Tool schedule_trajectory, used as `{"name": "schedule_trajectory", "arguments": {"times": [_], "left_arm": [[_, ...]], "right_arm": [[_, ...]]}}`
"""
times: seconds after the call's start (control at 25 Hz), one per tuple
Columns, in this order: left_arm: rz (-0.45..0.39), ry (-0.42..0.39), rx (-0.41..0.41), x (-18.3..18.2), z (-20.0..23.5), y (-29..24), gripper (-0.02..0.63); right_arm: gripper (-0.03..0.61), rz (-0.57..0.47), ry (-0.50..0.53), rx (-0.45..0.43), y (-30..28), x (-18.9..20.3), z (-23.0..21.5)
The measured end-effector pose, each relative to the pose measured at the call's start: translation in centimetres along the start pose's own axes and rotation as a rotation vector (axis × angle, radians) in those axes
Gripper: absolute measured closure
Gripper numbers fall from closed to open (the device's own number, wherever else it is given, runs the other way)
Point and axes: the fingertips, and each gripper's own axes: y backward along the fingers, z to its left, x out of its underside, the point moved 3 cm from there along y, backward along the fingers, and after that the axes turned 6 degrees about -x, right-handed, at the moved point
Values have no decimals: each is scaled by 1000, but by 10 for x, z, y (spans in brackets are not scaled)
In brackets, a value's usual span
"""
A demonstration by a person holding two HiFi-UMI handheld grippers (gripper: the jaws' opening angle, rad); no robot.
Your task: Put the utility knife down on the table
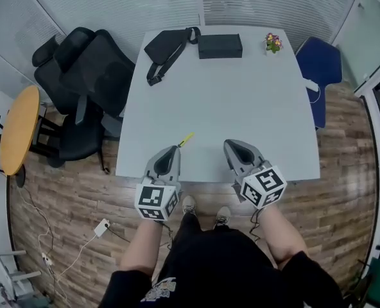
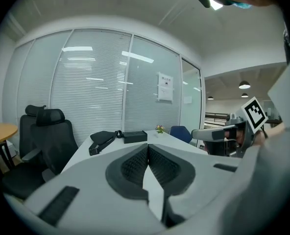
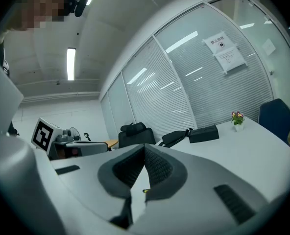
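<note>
While both grippers hang over the near edge, the slim yellow utility knife lies flat on the white table. In the head view it shows just past the fingertips of the left gripper, and to the left of those of the right gripper.

Left fingers: pressed together, nothing between them.

Right fingers: likewise closed tip to tip, empty.

Well beyond both sets of fingertips, along the far edge: black fabric pouch with strap, black rectangular box, small potted flower.
</note>
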Motion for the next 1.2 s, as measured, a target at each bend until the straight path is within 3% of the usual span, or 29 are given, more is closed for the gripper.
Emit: {"name": "schedule_trajectory", "arguments": {"times": [0.36, 0.6, 0.88, 1.2], "left_arm": [[31, 58, -95, 32, 8, 62, 609], [15, 65, -90, 36, 30, 95, 609], [-17, 64, 10, 40, 58, 130, 609], [-47, 58, 225, 40, 53, 149, 608]], "right_arm": [[575, 49, -26, -102, -12, 26, 31], [575, 57, -15, -110, -23, 35, 71], [575, 42, 12, -29, -25, 46, 129], [575, -10, 38, 170, 15, 51, 170]]}}
